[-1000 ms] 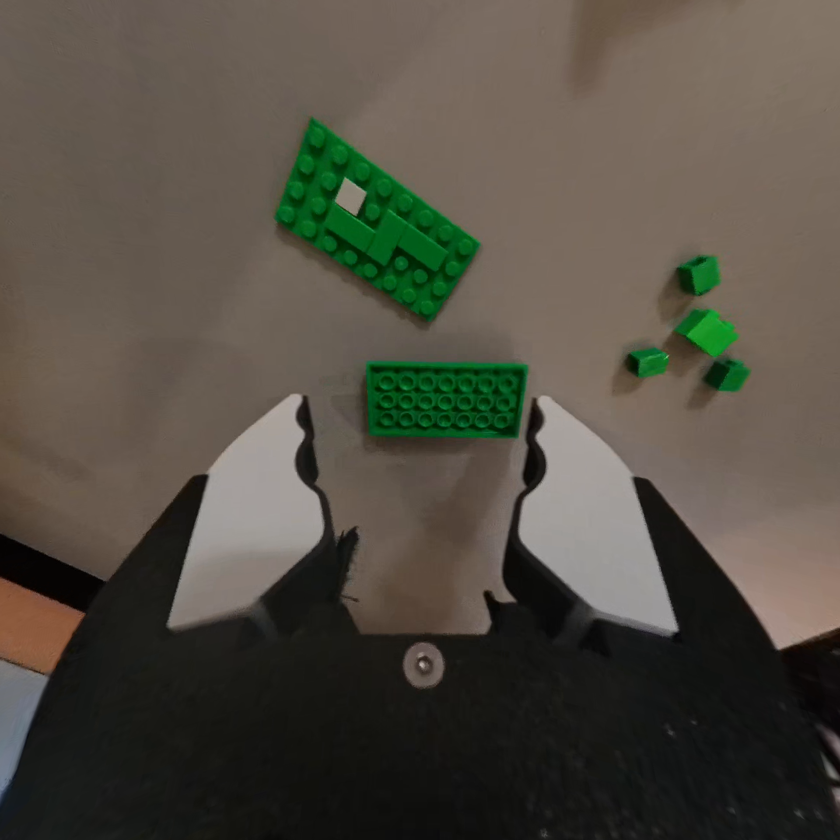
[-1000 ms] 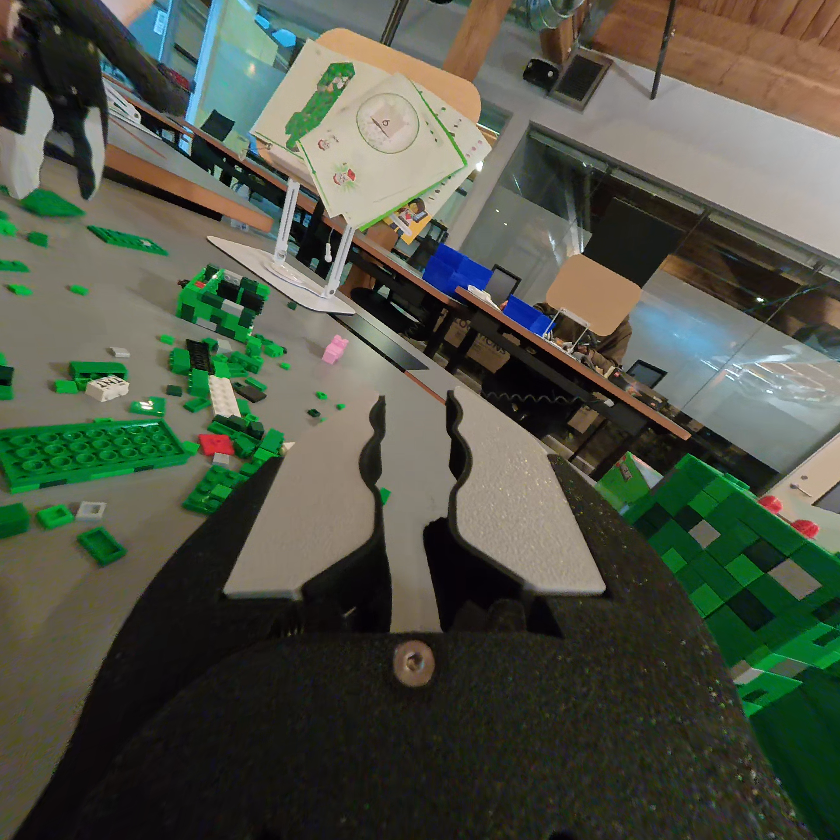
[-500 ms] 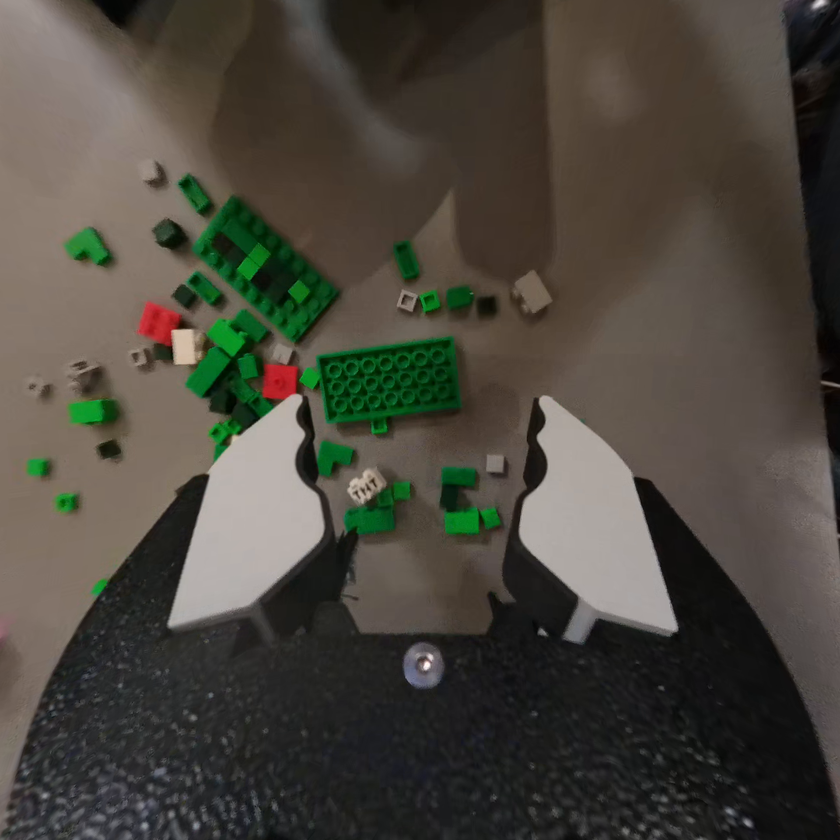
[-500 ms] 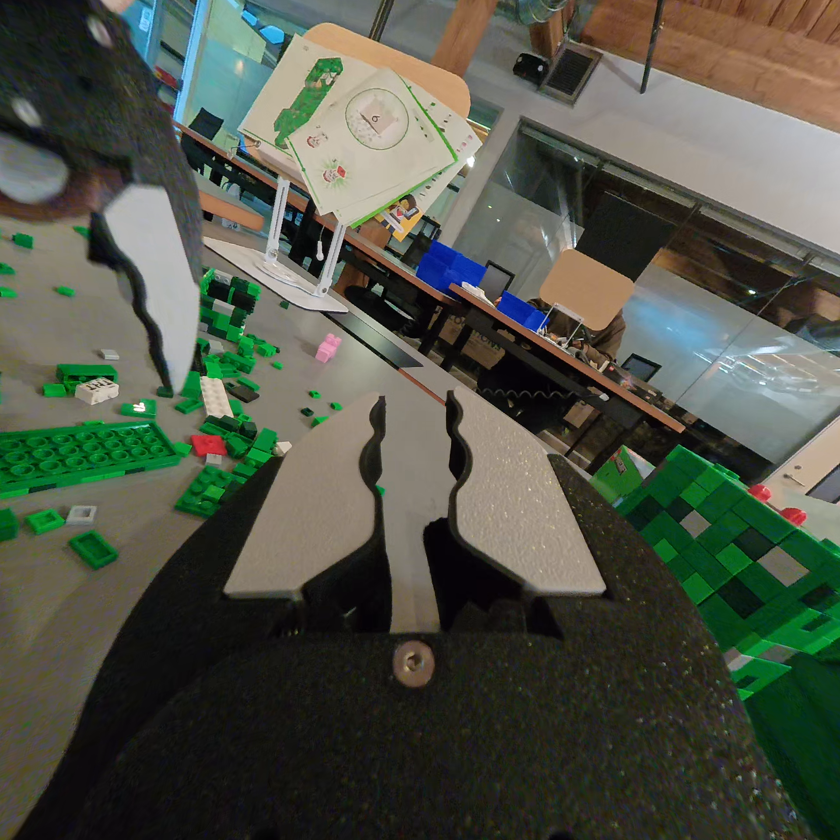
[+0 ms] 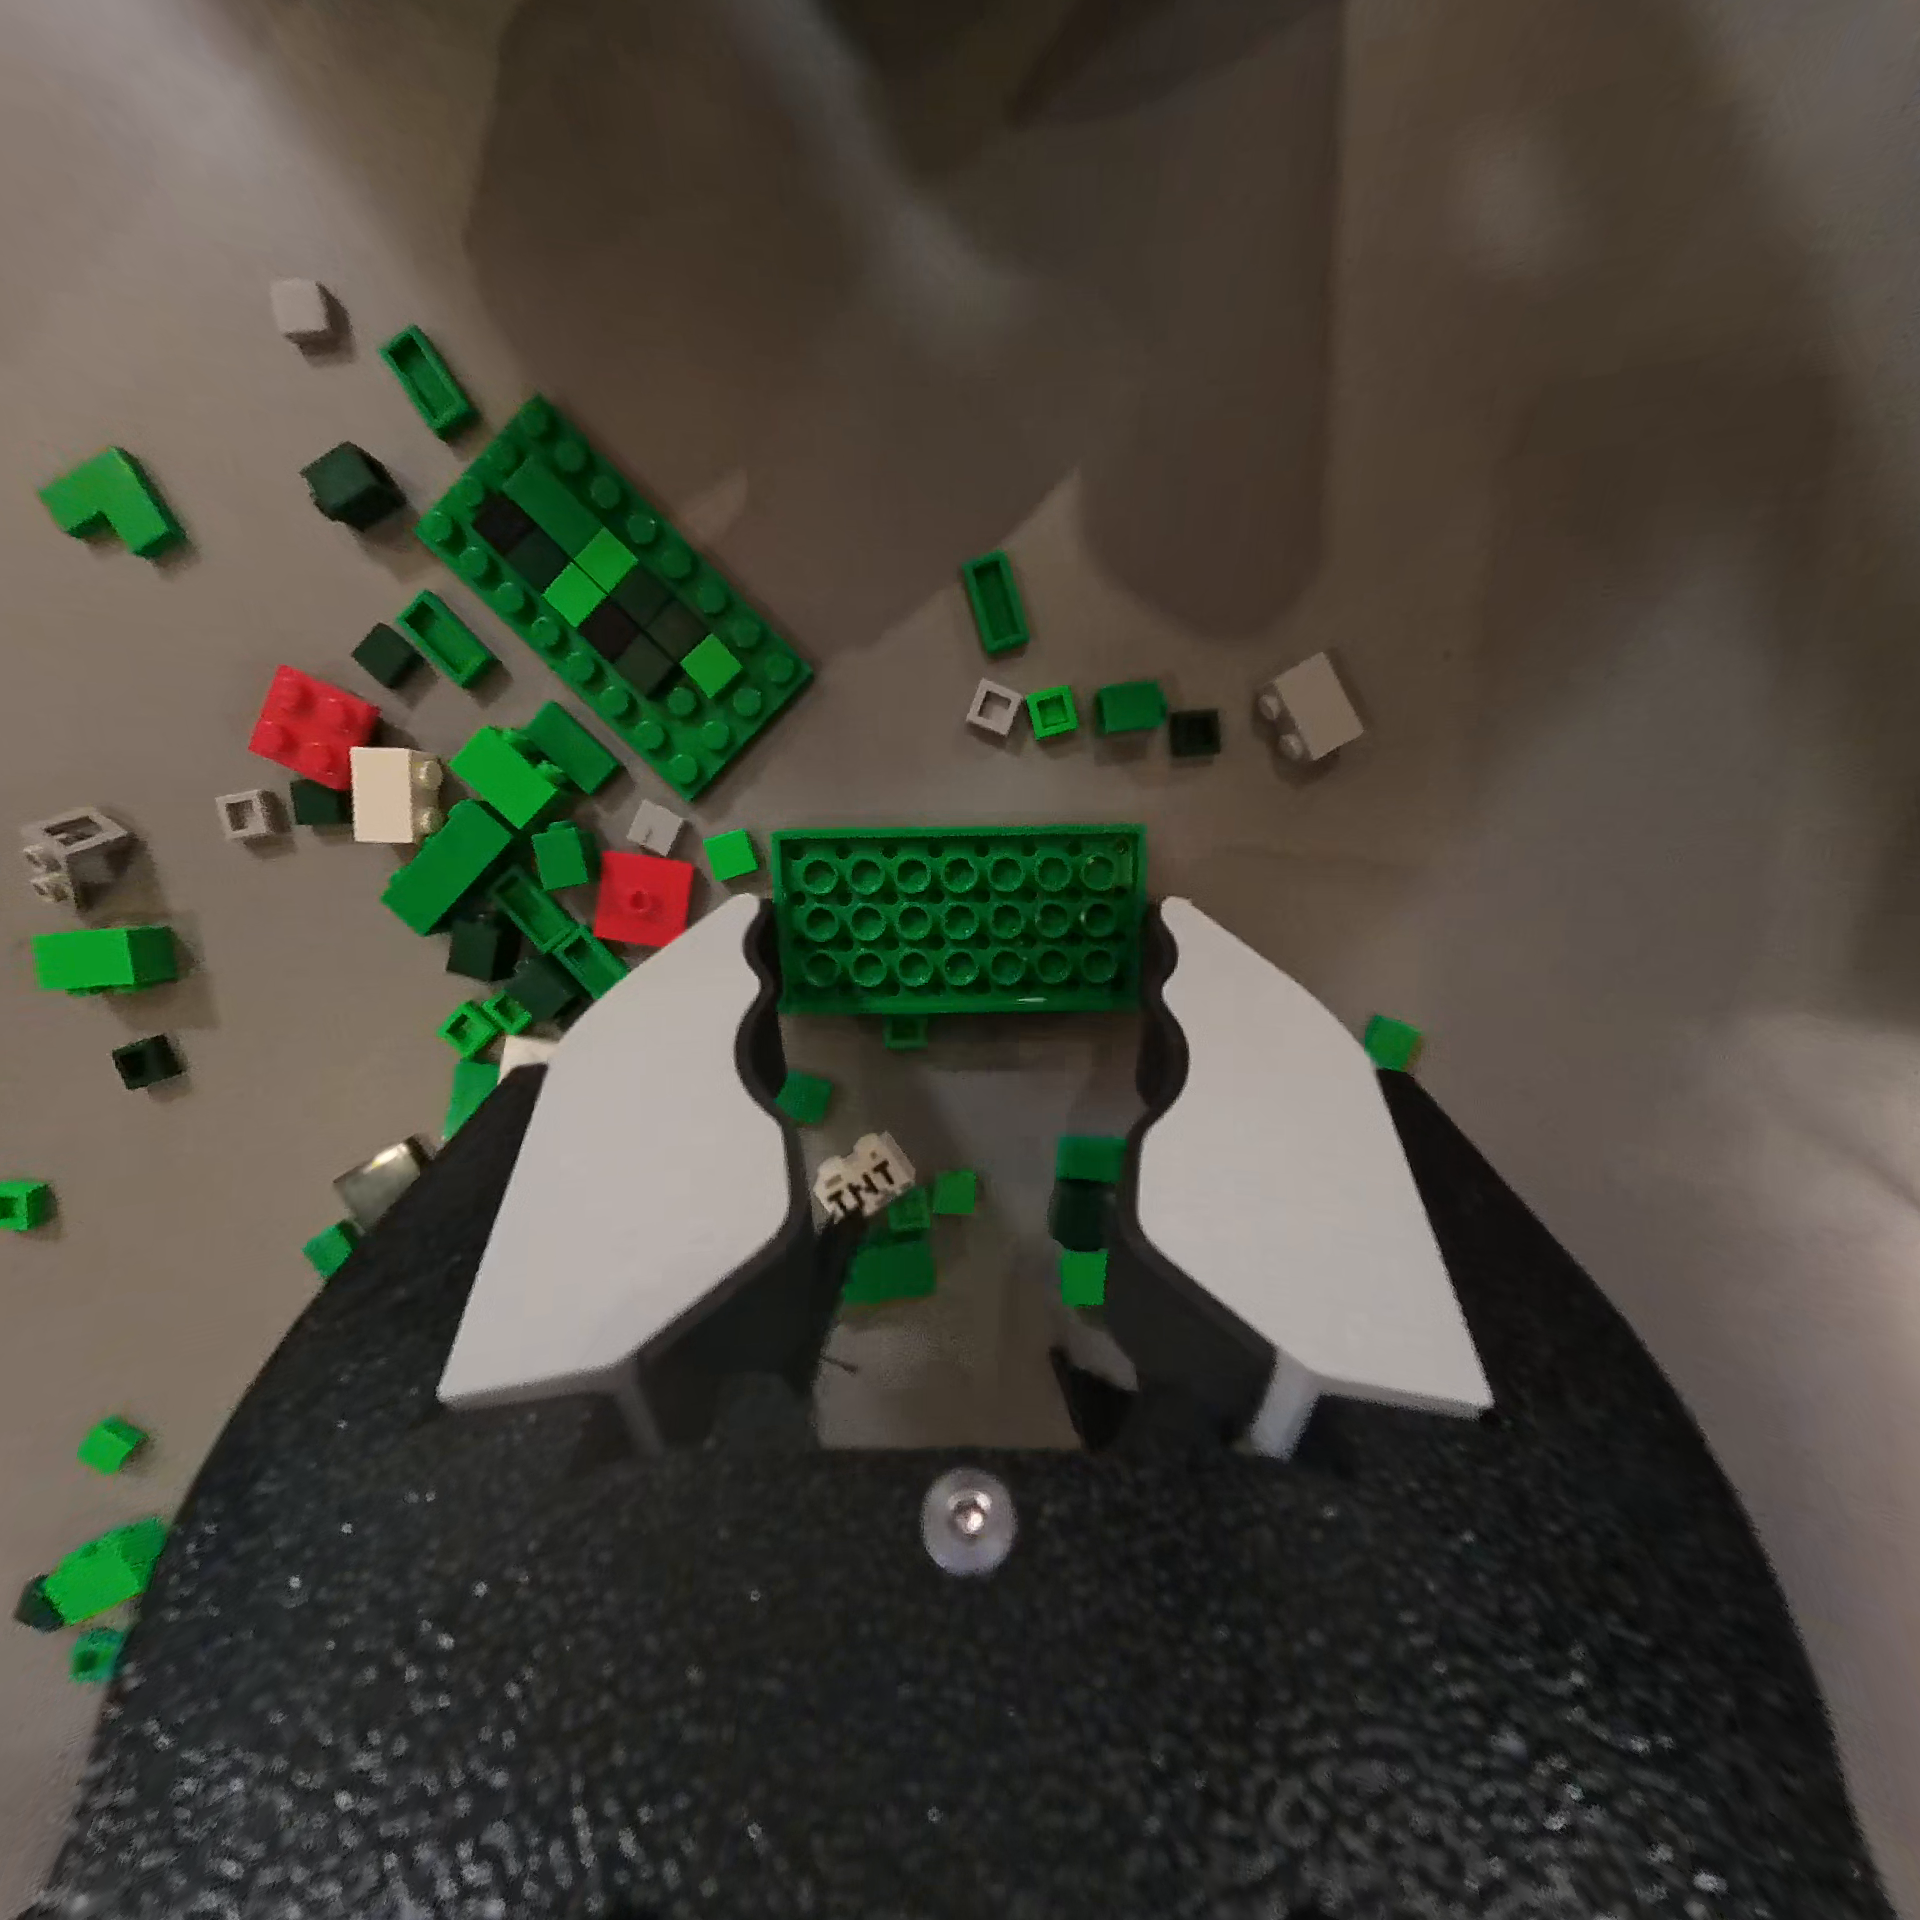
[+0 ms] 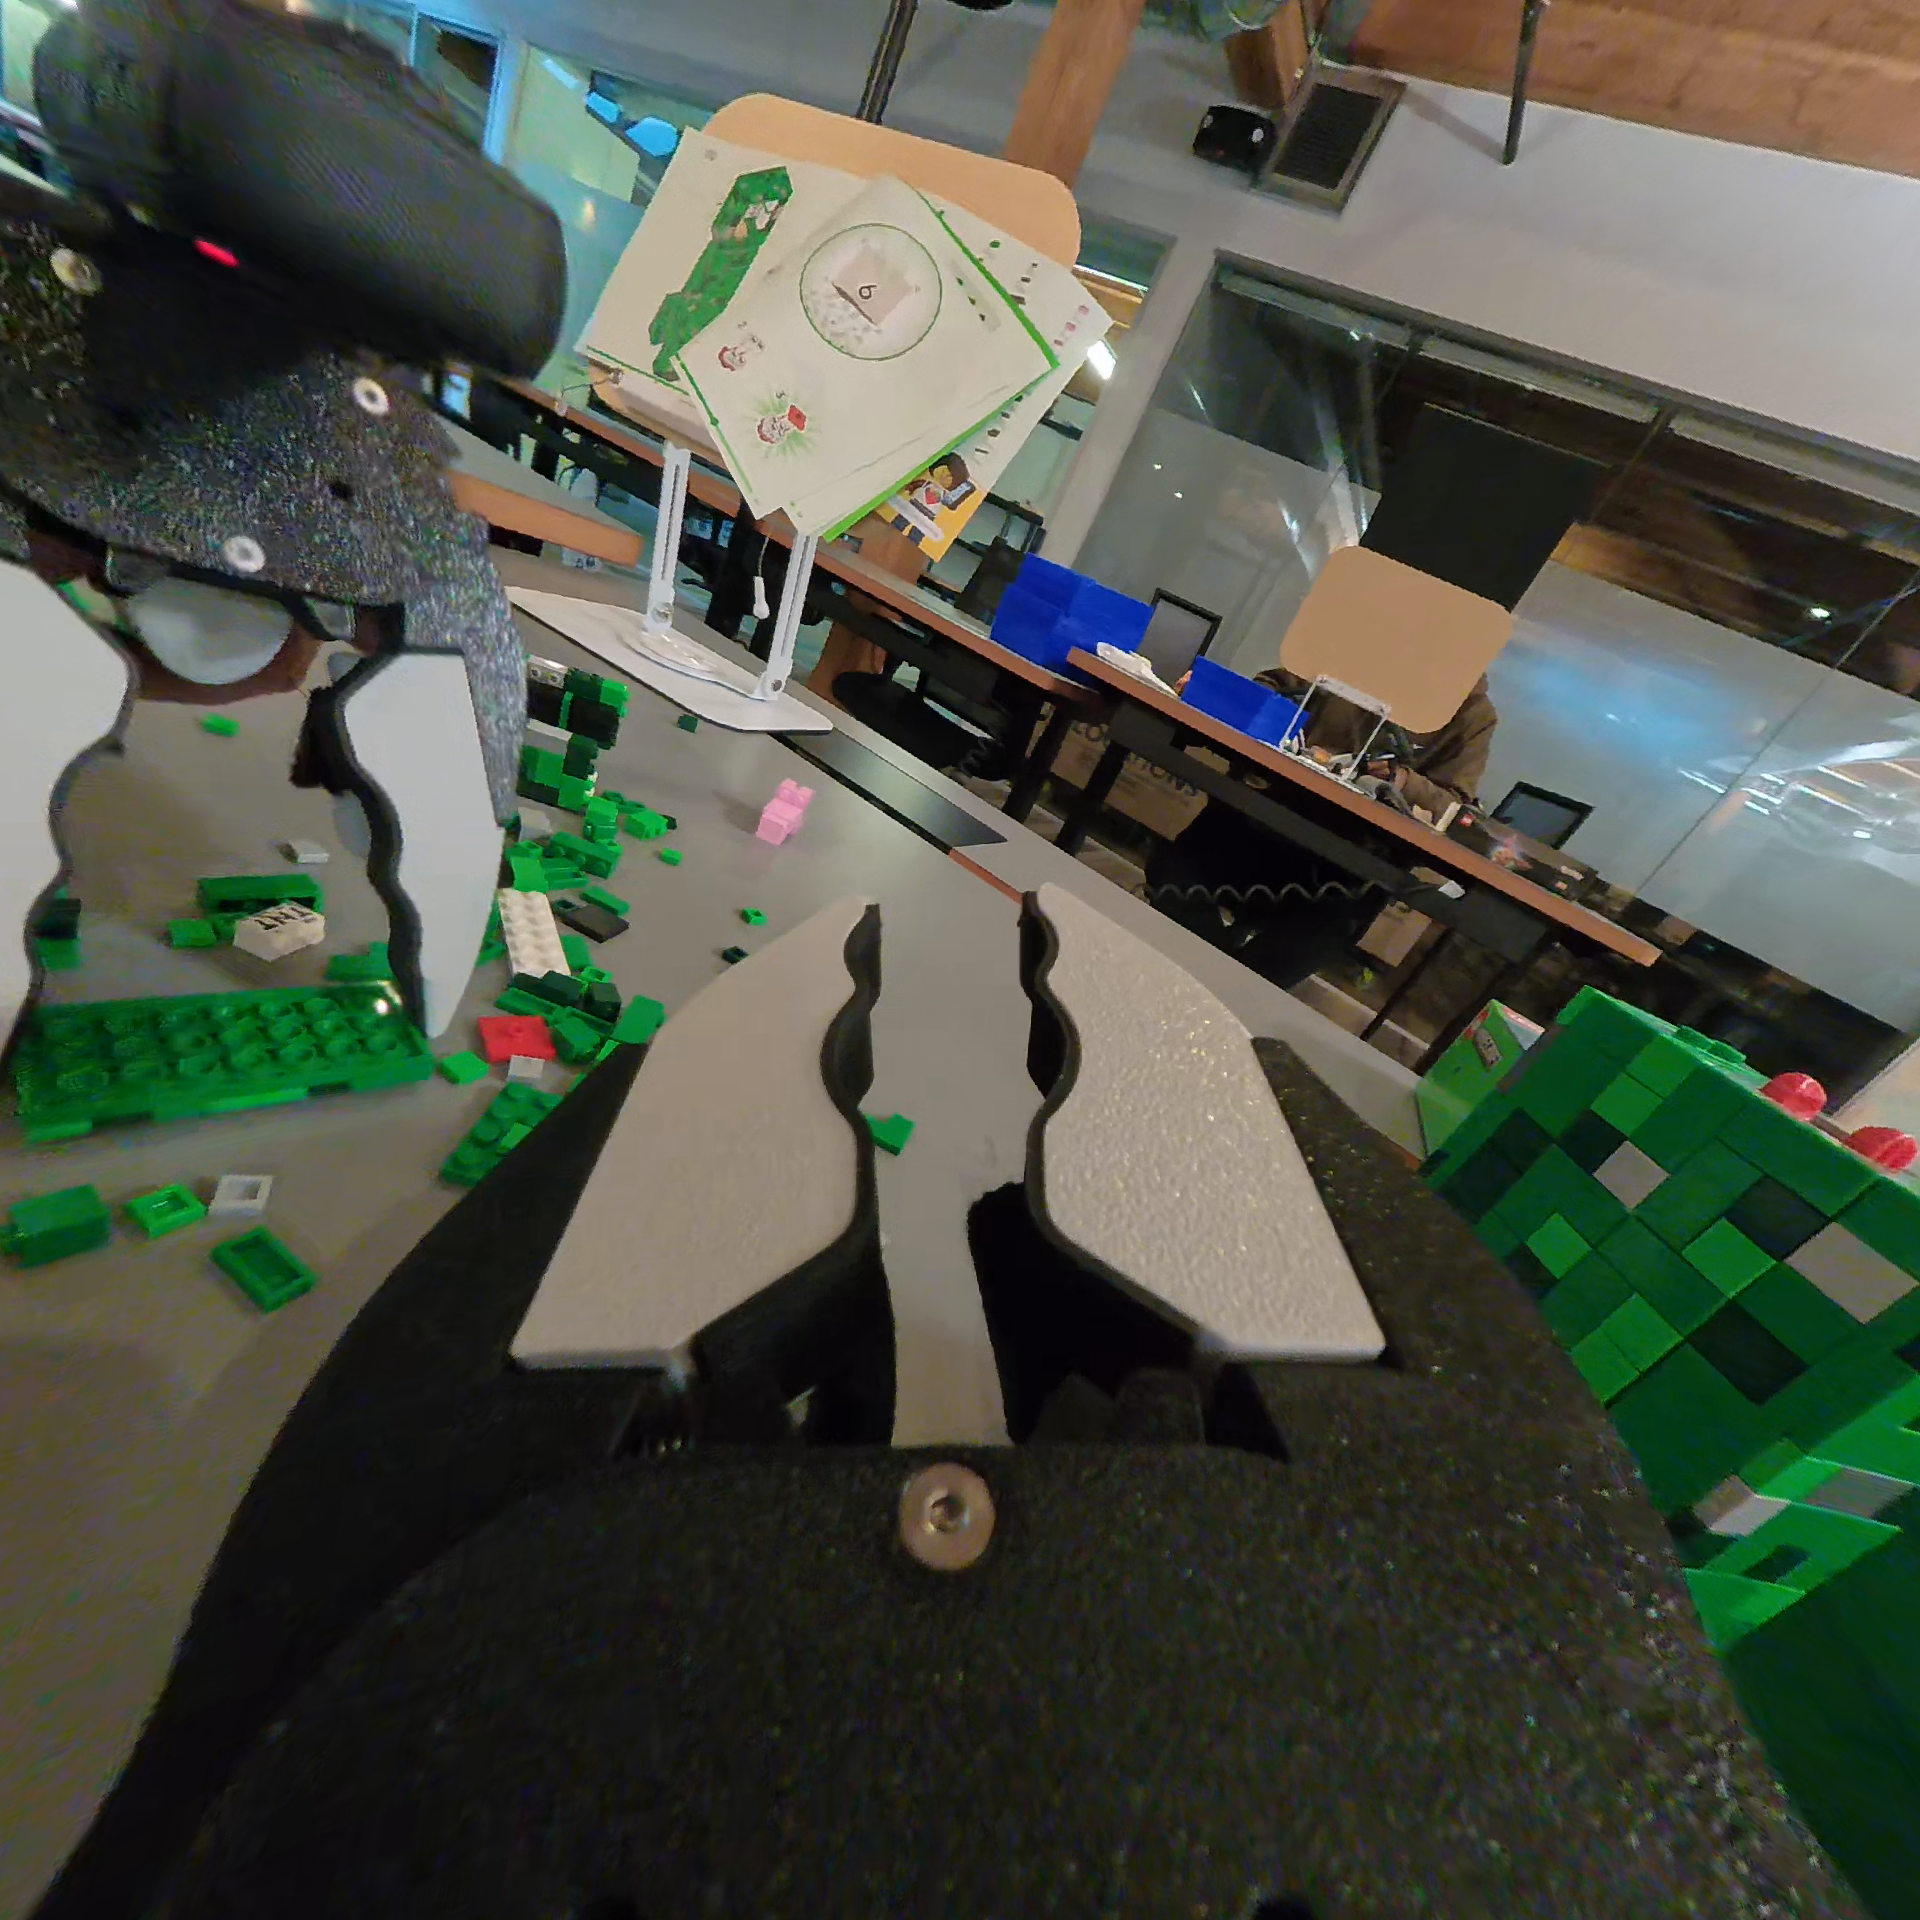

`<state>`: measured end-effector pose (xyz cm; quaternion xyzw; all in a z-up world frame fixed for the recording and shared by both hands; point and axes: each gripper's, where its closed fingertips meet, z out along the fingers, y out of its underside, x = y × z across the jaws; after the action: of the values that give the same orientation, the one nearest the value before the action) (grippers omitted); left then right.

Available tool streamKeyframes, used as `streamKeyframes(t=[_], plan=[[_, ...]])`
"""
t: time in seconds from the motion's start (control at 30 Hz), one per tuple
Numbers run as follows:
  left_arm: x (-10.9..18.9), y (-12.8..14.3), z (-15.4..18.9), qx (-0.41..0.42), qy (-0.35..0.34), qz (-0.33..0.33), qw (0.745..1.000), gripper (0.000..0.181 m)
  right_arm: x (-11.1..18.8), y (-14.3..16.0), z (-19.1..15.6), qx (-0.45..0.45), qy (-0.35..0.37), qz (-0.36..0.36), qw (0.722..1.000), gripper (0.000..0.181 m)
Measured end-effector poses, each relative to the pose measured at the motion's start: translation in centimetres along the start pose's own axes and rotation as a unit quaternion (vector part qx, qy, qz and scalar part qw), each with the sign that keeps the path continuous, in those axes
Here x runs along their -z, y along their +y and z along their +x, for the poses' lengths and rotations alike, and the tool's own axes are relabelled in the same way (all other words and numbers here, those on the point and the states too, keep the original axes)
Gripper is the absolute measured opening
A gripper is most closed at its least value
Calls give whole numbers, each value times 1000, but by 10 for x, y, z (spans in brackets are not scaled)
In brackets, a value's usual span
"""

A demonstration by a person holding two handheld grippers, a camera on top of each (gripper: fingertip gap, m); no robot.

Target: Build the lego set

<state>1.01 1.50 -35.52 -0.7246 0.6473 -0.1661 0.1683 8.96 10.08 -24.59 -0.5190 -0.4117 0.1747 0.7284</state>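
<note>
Straddling the upturned plate (image 5: 958, 921) amid loose bricks mid-tabletop (image 5: 1558, 727), the spread left gripper (image 5: 954, 935) is being lowered; its short ends should be squeezed squarely. The right gripper (image 6: 948, 925) is being held idle, narrowly parted, empty.

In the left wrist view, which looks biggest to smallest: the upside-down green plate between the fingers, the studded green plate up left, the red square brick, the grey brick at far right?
1. Studded green plate and upside-down green plate: too alike to rank.
2. Red square brick.
3. Grey brick, only slightly smaller.
</note>
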Motion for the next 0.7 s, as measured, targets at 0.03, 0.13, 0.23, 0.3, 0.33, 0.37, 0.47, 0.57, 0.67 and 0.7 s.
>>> streamKeyframes(t=[0.03, 0.13, 0.23, 0.3, 0.33, 0.37, 0.47, 0.57, 0.67, 0.7], plan=[[5, -3, 1, 9, 5, 19, 1000, 66, 0, 0, 0, -1, -1, 0, 1000, 26], [30, 0, -5, 31, -18, 44, 998, 66, 0, 0, -1, 0, -1, 0, 1000, 26], [83, 33, -20, 63, -106, 32, 992, 66, 2, -1, -1, 4, 0, 1, 1000, 25], [124, 73, -29, 120, -167, 26, 978, 66, 1, -2, -2, 6, -1, 5, 1000, 25], [140, 101, -33, 154, -197, 9, 968, 66, 1, -2, -2, 7, -2, 5, 1000, 25], [154, 134, -36, 188, -226, -17, 956, 66, 0, -2, -2, 7, -2, 4, 1000, 26], [180, 233, -43, 312, -273, -71, 907, 66, -2, -1, -2, 8, -1, 1, 1000, 25], [183, 297, -51, 407, -279, -59, 868, 66, -3, 0, -3, 15, 0, -4, 1000, 25], [175, 321, -52, 453, -267, -46, 849, 66, -3, 1, -4, 23, 0, -7, 1000, 25], [178, 319, -54, 457, -270, -28, 847, 66, -4, 1, -4, 24, 0, -7, 1000, 25]])
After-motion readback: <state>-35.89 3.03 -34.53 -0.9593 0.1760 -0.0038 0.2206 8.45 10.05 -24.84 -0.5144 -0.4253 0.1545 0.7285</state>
